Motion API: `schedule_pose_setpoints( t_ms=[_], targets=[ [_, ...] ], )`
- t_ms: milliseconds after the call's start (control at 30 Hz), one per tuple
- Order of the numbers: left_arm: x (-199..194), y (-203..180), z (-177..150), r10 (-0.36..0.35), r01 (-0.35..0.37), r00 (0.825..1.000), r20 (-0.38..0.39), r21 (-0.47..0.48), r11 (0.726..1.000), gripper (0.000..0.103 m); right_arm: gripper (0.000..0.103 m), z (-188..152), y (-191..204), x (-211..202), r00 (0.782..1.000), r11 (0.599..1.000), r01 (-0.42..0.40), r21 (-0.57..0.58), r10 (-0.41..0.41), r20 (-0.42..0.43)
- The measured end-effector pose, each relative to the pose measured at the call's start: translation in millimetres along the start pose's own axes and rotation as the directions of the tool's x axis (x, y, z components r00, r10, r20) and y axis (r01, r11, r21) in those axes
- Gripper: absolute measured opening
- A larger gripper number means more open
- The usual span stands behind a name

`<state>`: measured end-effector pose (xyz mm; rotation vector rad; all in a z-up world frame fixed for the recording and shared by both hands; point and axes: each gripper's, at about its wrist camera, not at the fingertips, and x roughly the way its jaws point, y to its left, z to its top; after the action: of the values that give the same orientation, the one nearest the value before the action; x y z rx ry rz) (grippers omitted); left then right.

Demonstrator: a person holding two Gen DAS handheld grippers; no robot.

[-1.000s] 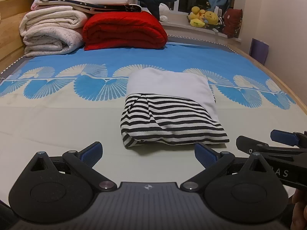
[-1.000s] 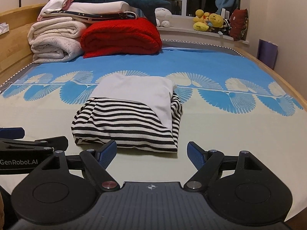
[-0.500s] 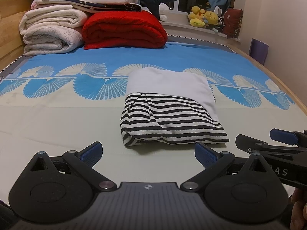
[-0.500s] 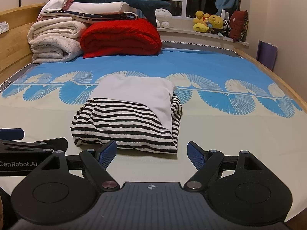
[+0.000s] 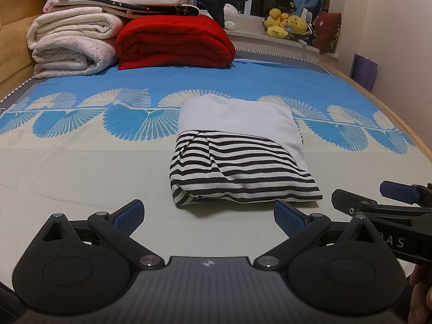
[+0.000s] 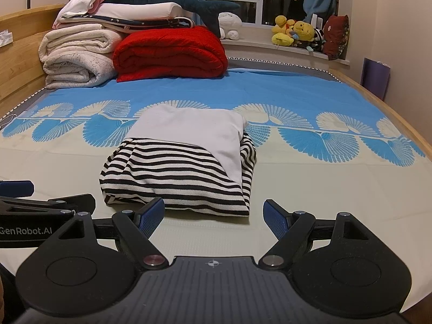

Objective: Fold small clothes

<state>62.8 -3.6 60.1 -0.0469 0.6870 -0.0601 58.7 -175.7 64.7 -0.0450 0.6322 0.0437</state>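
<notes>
A folded garment (image 5: 237, 151), black-and-white striped with a plain white panel on top, lies flat on the bed in the middle of both views (image 6: 183, 159). My left gripper (image 5: 208, 214) hovers just in front of its near edge, open, with nothing between the blue pads. My right gripper (image 6: 213, 213) is also open and empty, right at the garment's near edge. Each gripper shows in the other's view: the right one at the right edge (image 5: 383, 205), the left one at the left edge (image 6: 46, 205).
Folded white blankets (image 6: 78, 59), a red quilt (image 6: 170, 54) and a plush shark (image 6: 172, 0) are stacked at the head of the bed. Plush toys (image 6: 297, 32) sit on the windowsill. The wooden bed rail (image 5: 399, 116) runs along the right side.
Both grippers have crept slightly forward toward the garment and stay open. The garment has not moved.
</notes>
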Motion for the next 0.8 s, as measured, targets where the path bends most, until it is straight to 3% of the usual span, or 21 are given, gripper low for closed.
schedule_pose_setpoints(
  t_ms=[800],
  targets=[
    [0.0, 0.2, -1.4, -0.003, 0.003, 1.0, 0.002, -0.002, 1.0, 0.102, 0.081, -0.7, 1.3, 0.4, 1.0, 1.0, 0.002, -0.006, -0.002, -0.003]
  ],
)
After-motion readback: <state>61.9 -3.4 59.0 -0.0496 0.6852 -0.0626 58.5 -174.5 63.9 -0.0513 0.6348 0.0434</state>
